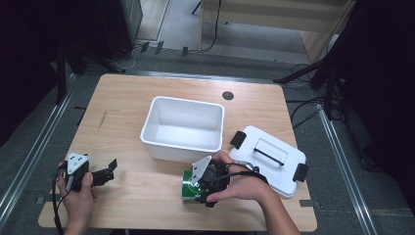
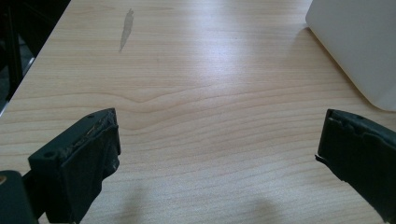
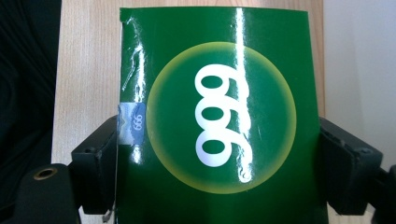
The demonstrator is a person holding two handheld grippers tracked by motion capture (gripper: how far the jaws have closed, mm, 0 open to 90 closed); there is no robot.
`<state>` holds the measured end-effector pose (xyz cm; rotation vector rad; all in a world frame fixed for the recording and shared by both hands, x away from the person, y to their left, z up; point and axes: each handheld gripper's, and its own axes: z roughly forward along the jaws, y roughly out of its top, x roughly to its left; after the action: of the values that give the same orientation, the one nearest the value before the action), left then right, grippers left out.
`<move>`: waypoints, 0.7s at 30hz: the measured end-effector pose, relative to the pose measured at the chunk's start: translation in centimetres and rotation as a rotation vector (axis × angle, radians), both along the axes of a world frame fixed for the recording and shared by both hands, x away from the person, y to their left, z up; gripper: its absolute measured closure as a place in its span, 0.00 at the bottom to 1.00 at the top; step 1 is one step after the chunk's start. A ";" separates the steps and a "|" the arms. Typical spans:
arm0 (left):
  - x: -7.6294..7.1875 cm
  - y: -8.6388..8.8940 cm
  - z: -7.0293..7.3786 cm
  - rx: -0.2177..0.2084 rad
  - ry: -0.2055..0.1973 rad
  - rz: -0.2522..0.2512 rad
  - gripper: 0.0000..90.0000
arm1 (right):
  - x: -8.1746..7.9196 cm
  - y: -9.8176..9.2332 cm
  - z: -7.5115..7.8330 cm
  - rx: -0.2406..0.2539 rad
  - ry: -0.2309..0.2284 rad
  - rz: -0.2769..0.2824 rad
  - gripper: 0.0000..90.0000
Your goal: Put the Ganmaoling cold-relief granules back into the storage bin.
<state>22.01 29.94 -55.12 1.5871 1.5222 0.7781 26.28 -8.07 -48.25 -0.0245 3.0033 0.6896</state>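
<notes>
The right tongs (image 1: 198, 188) clamp a green box (image 3: 212, 116) printed with "999" between both jaws, at about six o'clock on the tabletop (image 1: 127, 98), just in front of the white tub (image 1: 183, 128). The left tongs (image 1: 108, 170) sit at about eight o'clock with jaws spread wide over bare wood, holding nothing. A white lid (image 1: 269, 159) with black clips lies at four o'clock, beside the tub.

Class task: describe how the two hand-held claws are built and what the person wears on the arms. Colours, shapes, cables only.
Both the left claw and right claw are black, each topped by a grey three-cornered plate with dark dots. Their blocky jaws carry worn dark pads, and a thin black cable trails from the left one. The forearms are bare, with no sleeves in view.
</notes>
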 end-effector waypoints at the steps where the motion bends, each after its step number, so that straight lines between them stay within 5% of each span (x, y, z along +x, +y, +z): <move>1: 0.0 0.0 0.0 0.000 0.000 0.000 0.00 | 0.0 0.0 0.1 0.002 -0.002 0.000 0.18; 21: 0.0 0.0 0.0 -0.001 0.001 0.001 0.00 | 0.3 -1.0 4.3 0.004 0.012 0.002 0.18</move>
<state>22.02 29.97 -55.11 1.5866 1.5239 0.7775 26.56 -9.08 -43.99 -0.0239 3.0135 0.6986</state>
